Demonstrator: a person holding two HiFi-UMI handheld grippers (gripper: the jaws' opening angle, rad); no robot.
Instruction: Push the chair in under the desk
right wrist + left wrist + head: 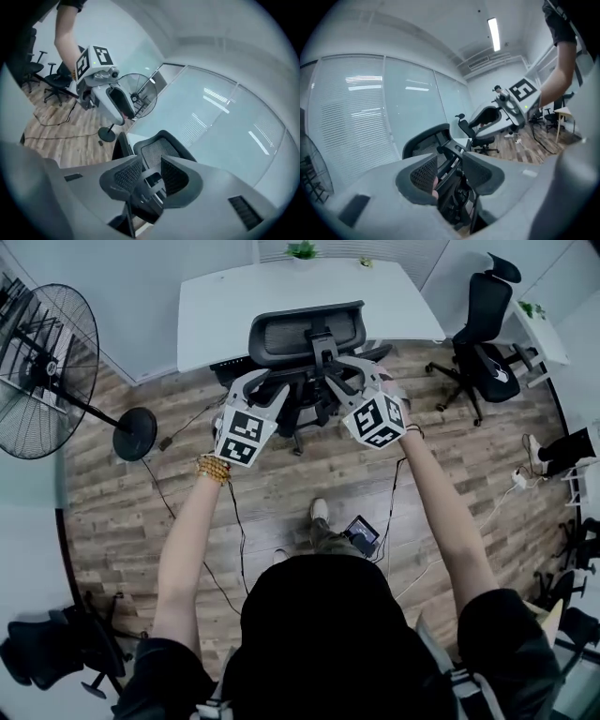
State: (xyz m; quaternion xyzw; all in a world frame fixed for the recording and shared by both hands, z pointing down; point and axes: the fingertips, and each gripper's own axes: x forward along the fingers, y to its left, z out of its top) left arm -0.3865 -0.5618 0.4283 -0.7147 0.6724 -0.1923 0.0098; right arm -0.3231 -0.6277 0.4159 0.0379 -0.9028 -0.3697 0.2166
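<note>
- Chair (307,334): we see it at the near edge of the desk (281,296). Its mesh back overlaps that edge, and its wheeled base is on the floor just in front of the desk.
- We judge that this fits a chair with a last stretch to go, or one already in as far as it goes. The back hides how much of the seat lies under the desk.
- Only the head view shows the desk top and the chair's place against it.
- Glass wall (225,117) behind the desk: we find it only in the two gripper views.
- Standing fan (42,371), well off the desk's left end, shows in the head view and the right gripper view. The left gripper view lacks it.
- Second office chair (483,334), beyond the desk's right end, shows in the head view and the left gripper view.
- Left gripper (262,388), on the near side of the desk behind the chair's back: its own view shows the jaws apart. The chair's dark spine lies in the gap, and we see no pad pressing on it.
- Right gripper (352,371), beside it and equally near the desk: its jaws are likewise parted, with the back's bracket framed between them and nothing held.
- Potted plant (302,249) at the desk's far edge: the head view alone shows it.
</note>
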